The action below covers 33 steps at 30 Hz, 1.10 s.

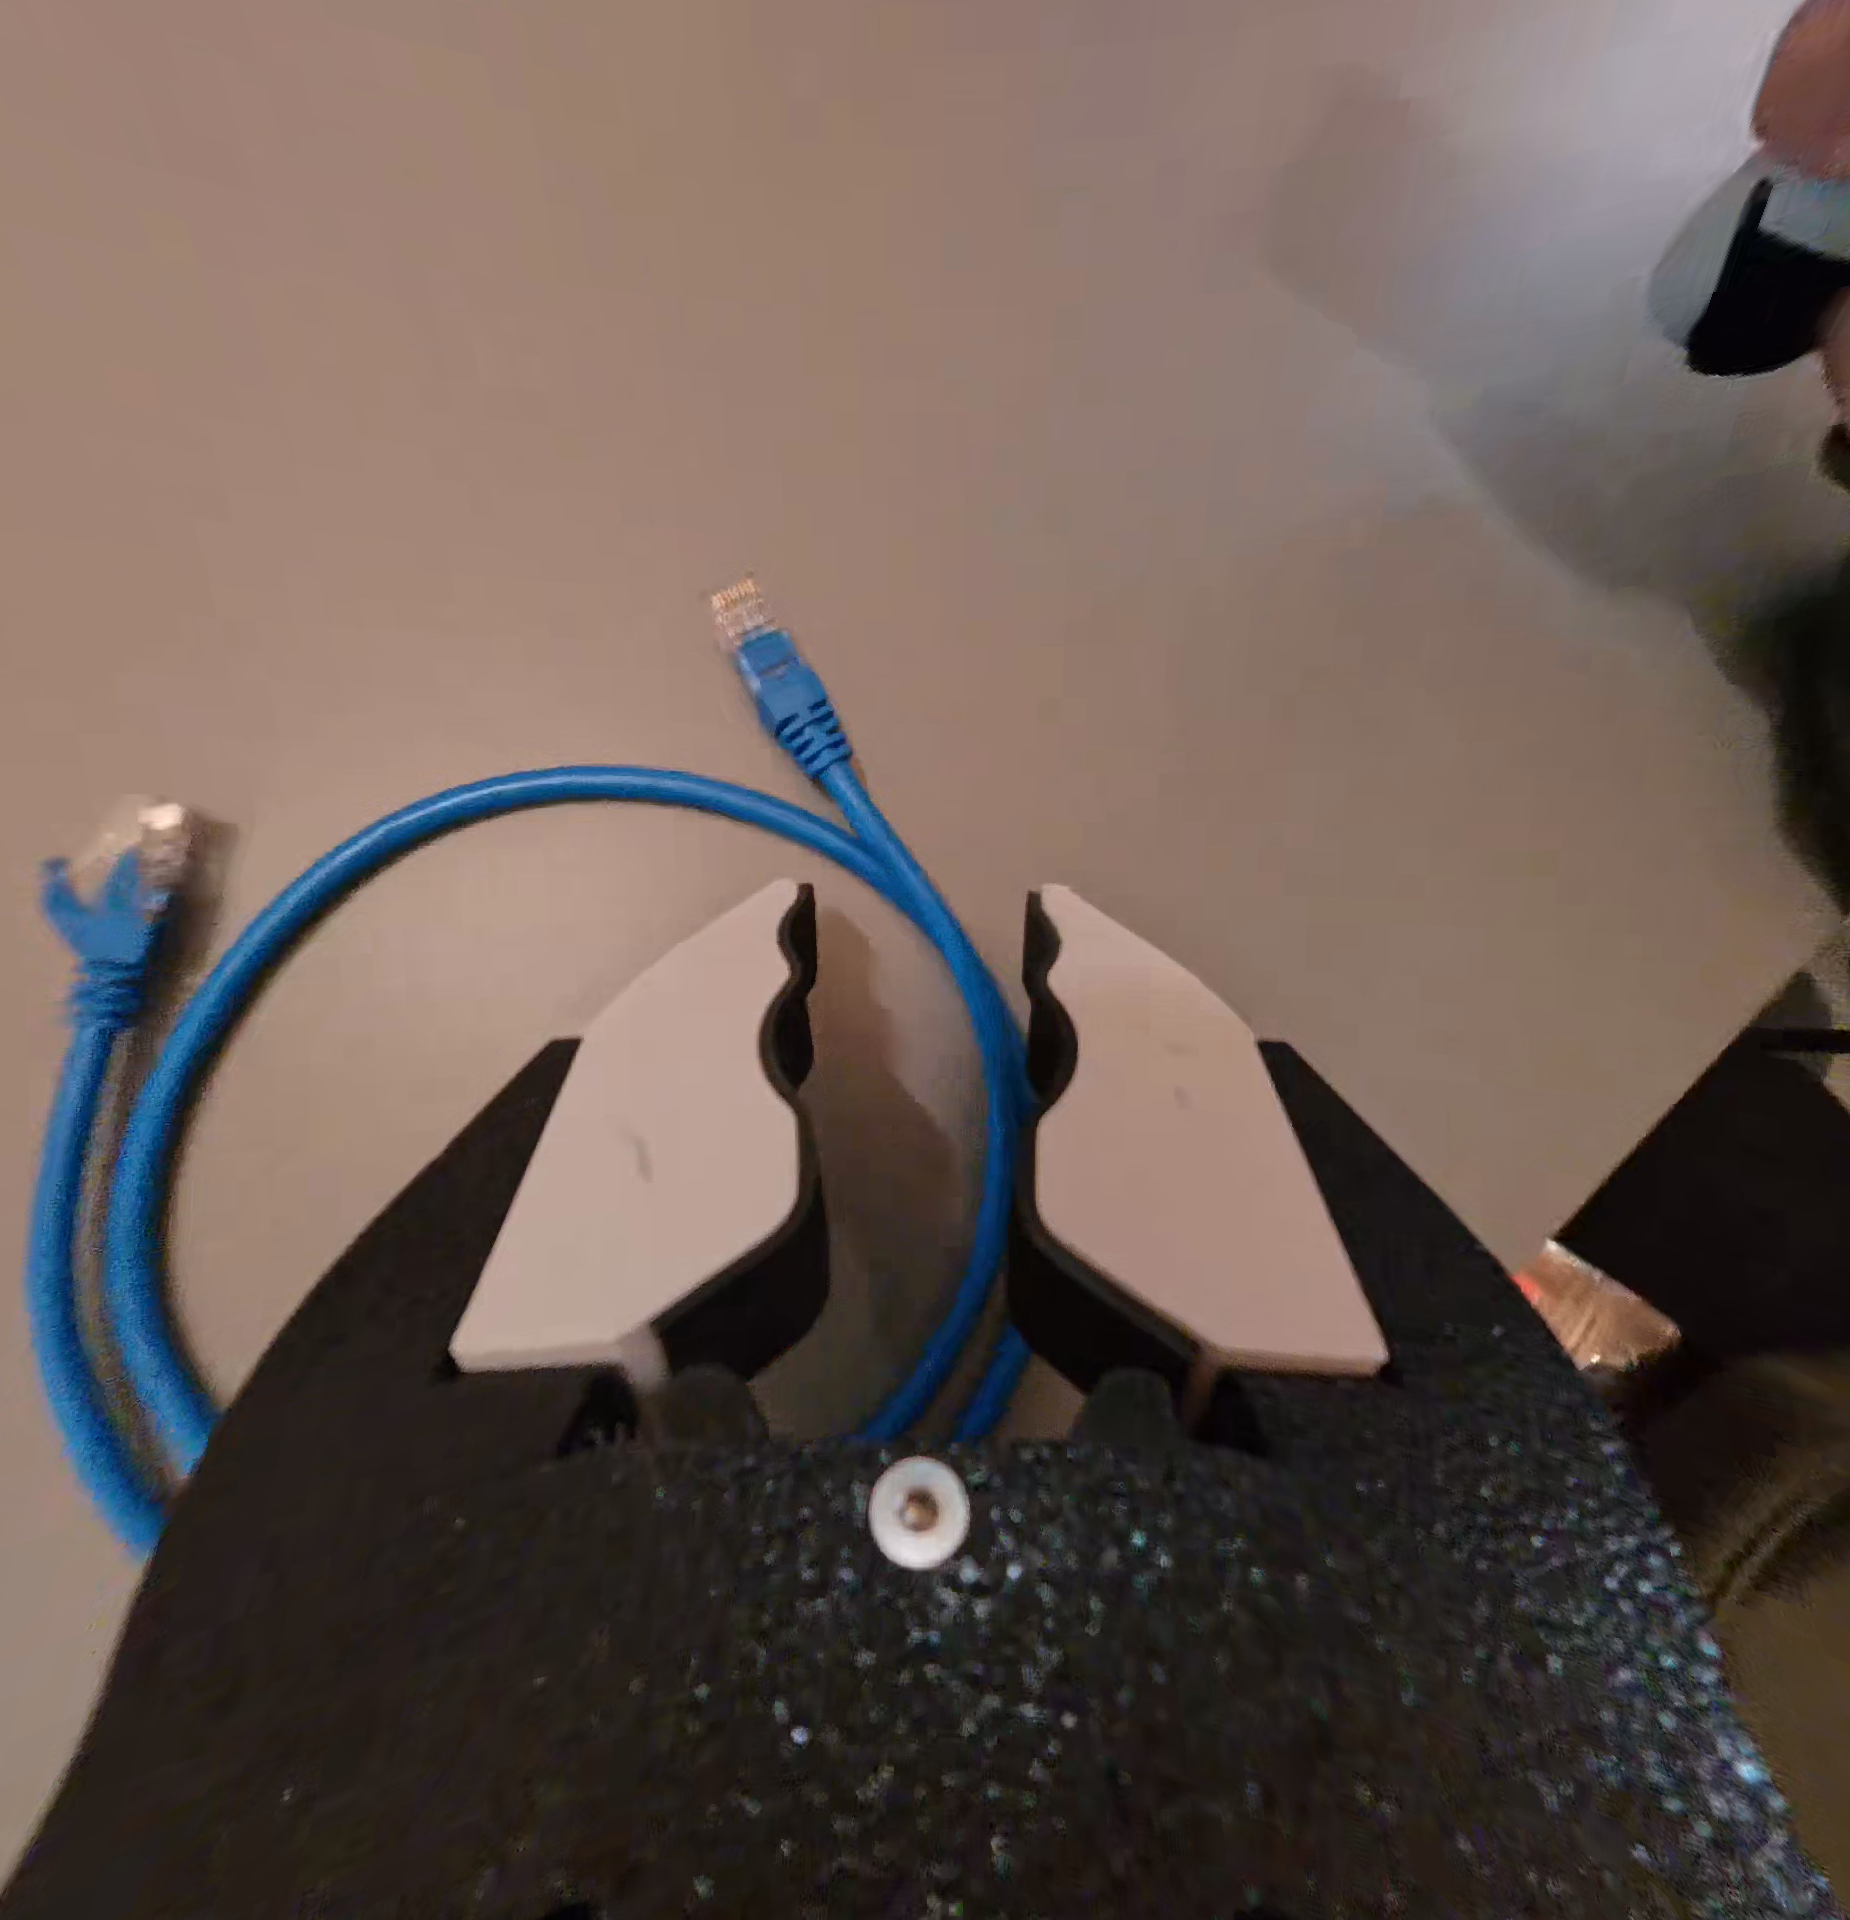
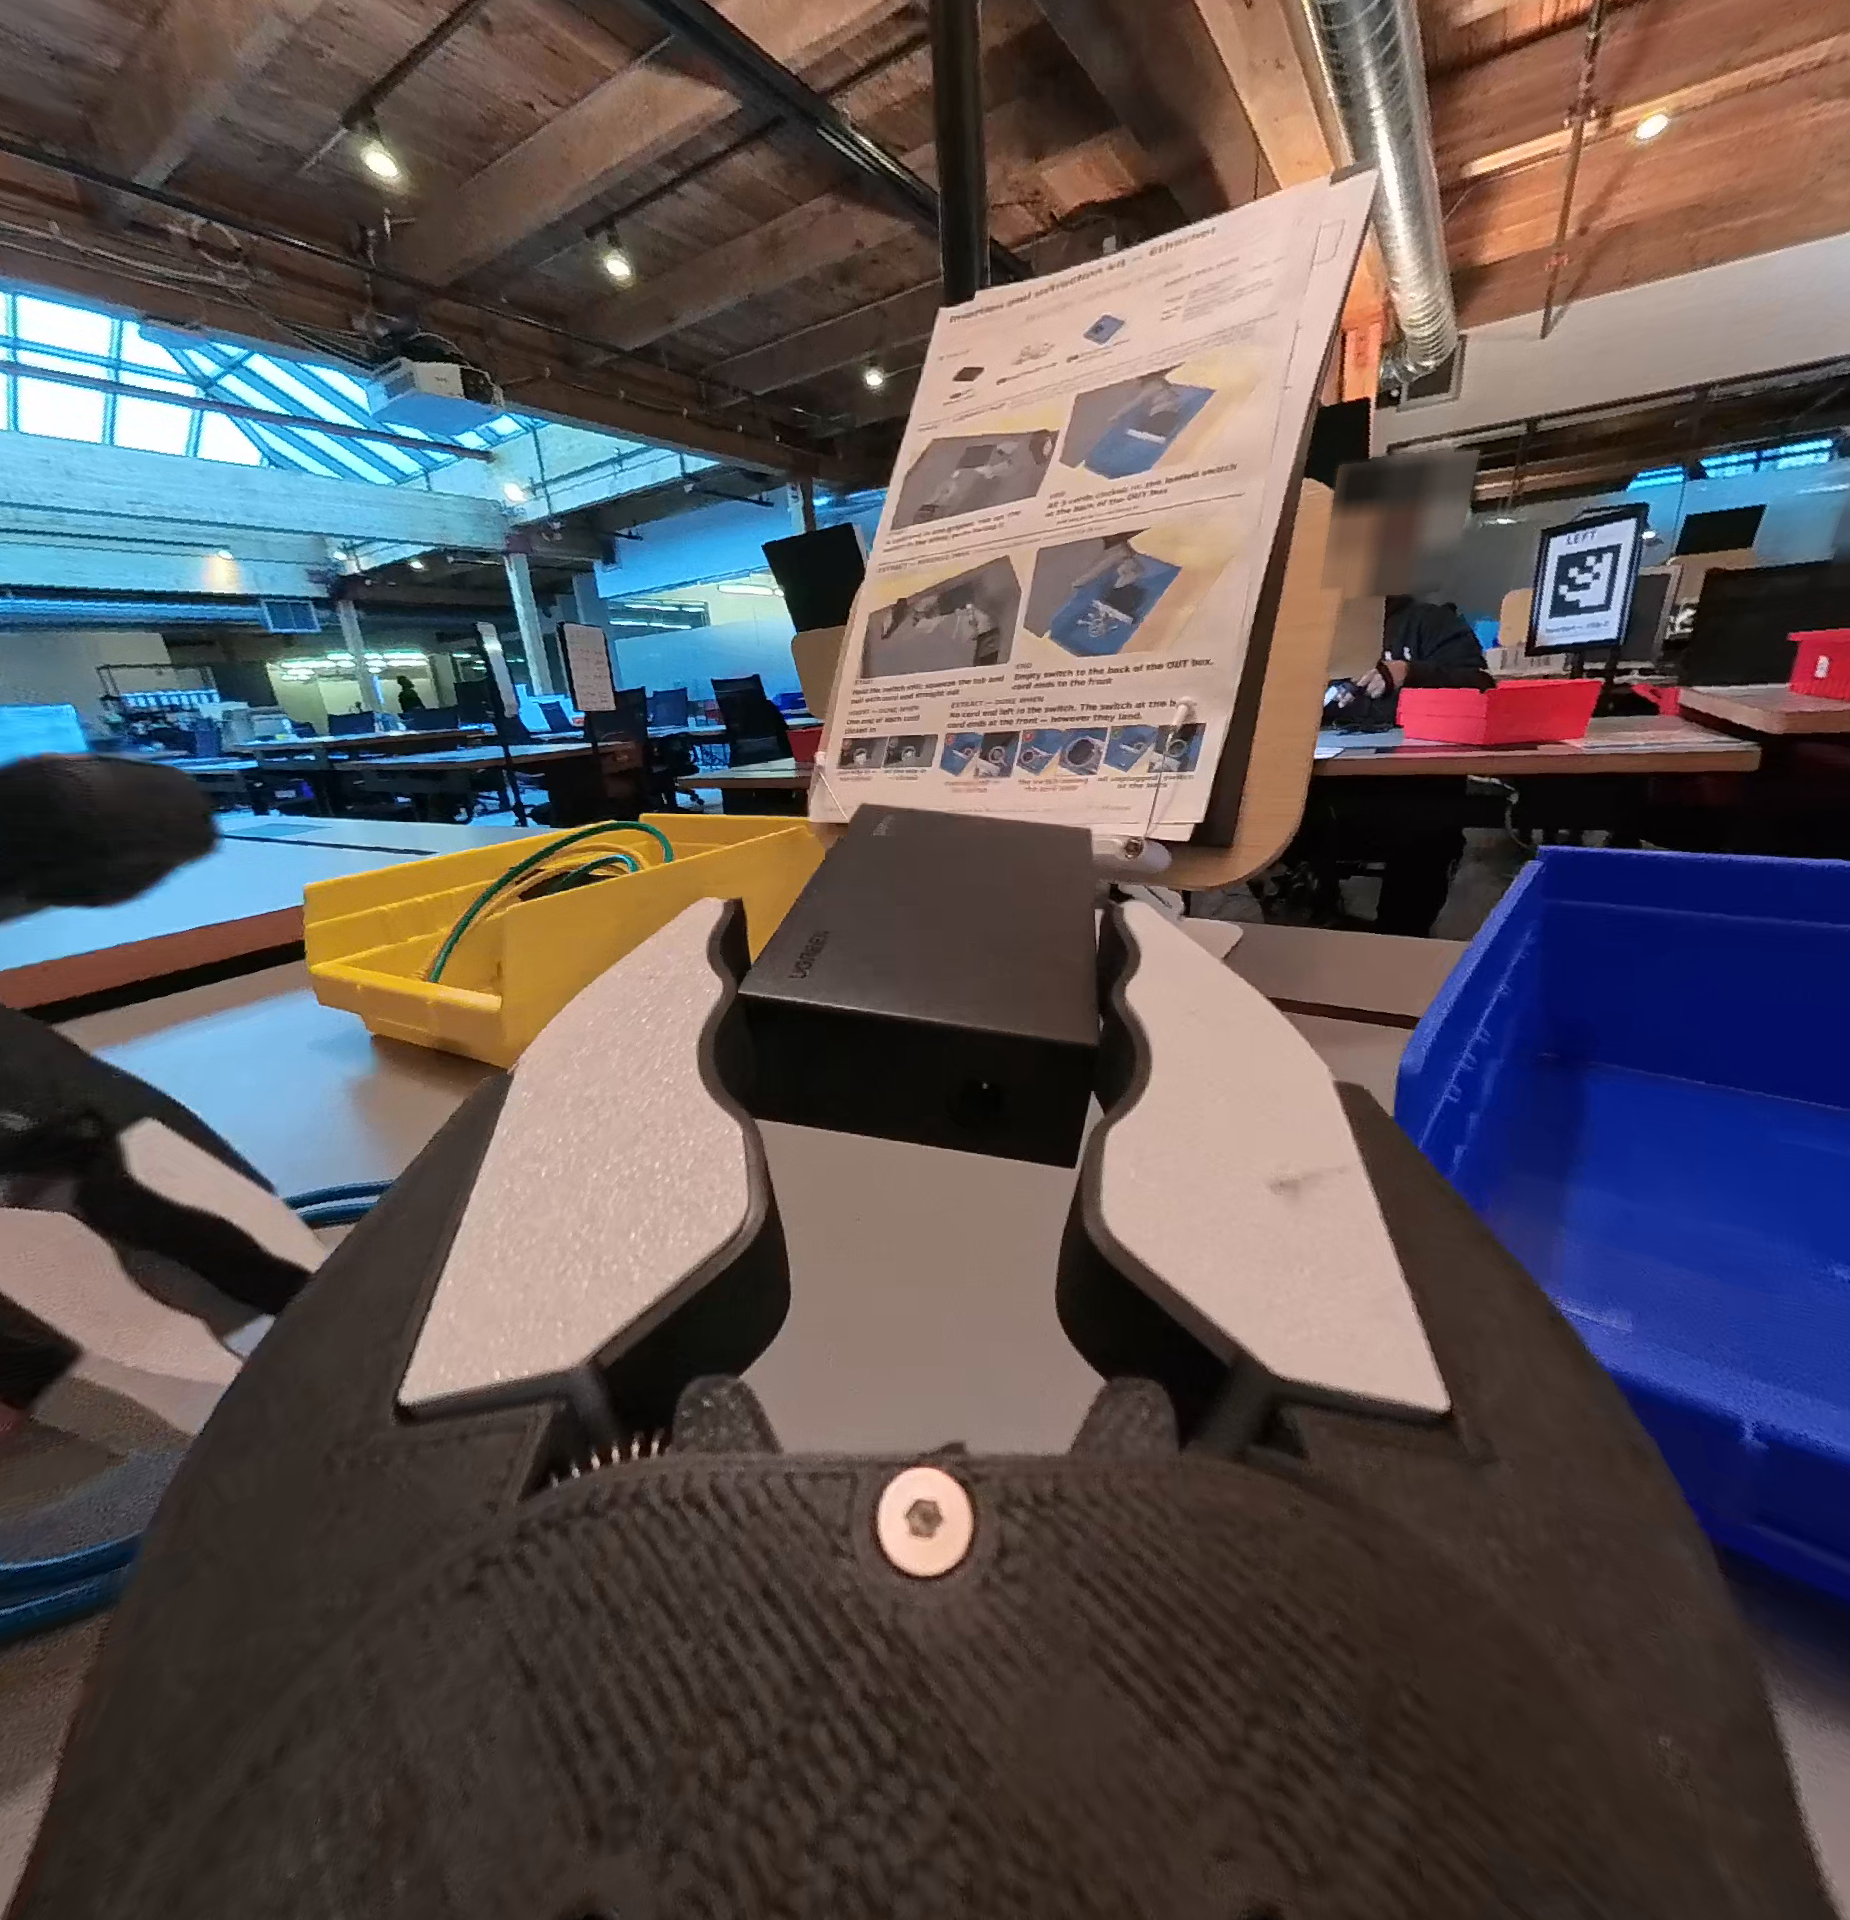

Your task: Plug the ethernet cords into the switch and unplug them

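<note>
On the bench below the spread, empty left claw lies a coiled blue ethernet cord — both plugs loose. The right claw pinches the black switch off the bench — nothing plugged in that shows, so both steps likely remain.

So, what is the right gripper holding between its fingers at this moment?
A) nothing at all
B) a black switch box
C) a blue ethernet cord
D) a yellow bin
B: in the right wrist view the right gripper is shut on the black switch, which sits clamped between its two fingers, while the blue ethernet cord lies loose on the table under the open left gripper.
</note>
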Each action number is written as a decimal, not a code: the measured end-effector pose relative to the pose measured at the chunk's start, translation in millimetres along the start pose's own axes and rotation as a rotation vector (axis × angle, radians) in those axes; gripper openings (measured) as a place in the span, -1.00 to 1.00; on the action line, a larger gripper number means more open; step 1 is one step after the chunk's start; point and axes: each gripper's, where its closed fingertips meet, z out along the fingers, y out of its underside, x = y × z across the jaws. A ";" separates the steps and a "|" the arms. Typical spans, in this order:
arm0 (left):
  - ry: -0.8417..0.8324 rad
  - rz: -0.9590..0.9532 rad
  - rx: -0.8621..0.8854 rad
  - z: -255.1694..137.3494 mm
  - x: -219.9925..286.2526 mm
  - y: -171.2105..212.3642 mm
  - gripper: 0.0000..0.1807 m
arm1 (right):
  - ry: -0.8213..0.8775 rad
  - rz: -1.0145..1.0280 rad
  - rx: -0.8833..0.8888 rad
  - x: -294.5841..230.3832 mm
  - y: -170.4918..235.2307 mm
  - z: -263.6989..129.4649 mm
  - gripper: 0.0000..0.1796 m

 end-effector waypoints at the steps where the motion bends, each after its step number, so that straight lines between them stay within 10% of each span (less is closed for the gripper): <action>1: -0.004 -0.001 -0.003 5.9 0.4 -1.7 -0.59 | -0.018 0.007 0.000 -2.1 0.4 0.4 -0.27; 7: 0.012 0.020 0.225 -9.9 4.9 -54.5 -0.57 | -0.115 0.063 0.023 -16.9 0.7 3.4 -0.28; 14: 0.870 -0.409 0.563 -72.5 49.5 -142.3 -0.39 | -0.302 0.120 0.052 -63.5 -3.7 9.8 -0.28; 33: 0.694 -0.572 0.463 -50.6 29.4 -148.9 -0.70 | -0.140 -0.124 -0.140 -87.7 44.9 28.4 -0.28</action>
